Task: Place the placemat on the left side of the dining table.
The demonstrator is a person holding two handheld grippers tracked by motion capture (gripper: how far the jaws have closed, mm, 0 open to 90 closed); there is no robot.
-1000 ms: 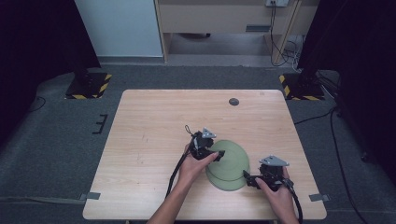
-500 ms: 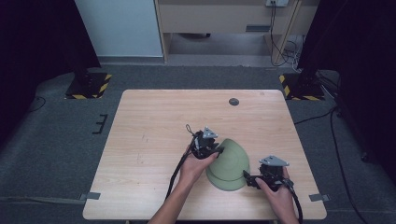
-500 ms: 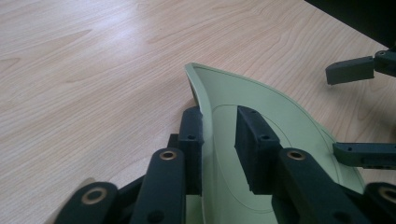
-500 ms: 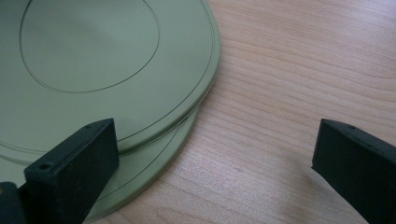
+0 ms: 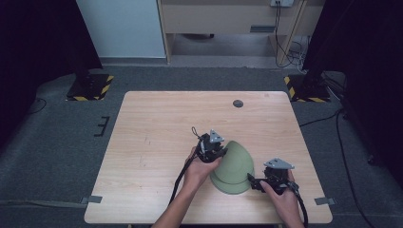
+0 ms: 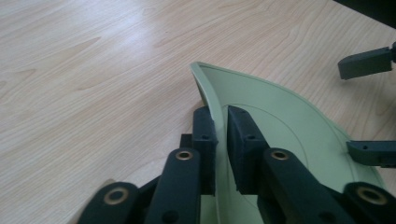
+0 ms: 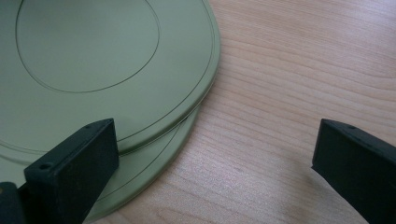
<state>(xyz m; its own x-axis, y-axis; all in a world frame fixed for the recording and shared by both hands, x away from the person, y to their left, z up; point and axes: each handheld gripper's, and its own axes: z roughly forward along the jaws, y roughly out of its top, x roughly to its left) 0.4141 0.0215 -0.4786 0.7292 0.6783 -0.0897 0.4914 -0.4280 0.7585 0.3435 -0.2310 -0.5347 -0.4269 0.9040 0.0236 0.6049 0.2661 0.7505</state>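
A pale wooden worktop (image 5: 157, 142) stood on grey carpet, with a white panel and a wooden unit behind it and yellow-and-black striped stand bases on the floor at both far corners. Strips of grey tape marked the floor at the near corners. A small dark round disc (image 5: 238, 103) lay near the worktop's far edge, well apart from everything else.

Toward the near right of the worktop lay a green flexible mat (image 5: 234, 166), round and thin, with a fainter circle marked inside its rim. The left gripper (image 5: 212, 148) was clamped on the mat's edge, one jaw on each side of the sheet (image 6: 261, 107), and that side was lifted and curled up off the wood, folding over the part that lay flat. In the right gripper view two green layers overlapped at the rim (image 7: 140, 93).

The right gripper (image 5: 256, 183) rested just beside the mat's near right edge, its jaws spread wide, one over the green rim and the other over bare wood, holding nothing.
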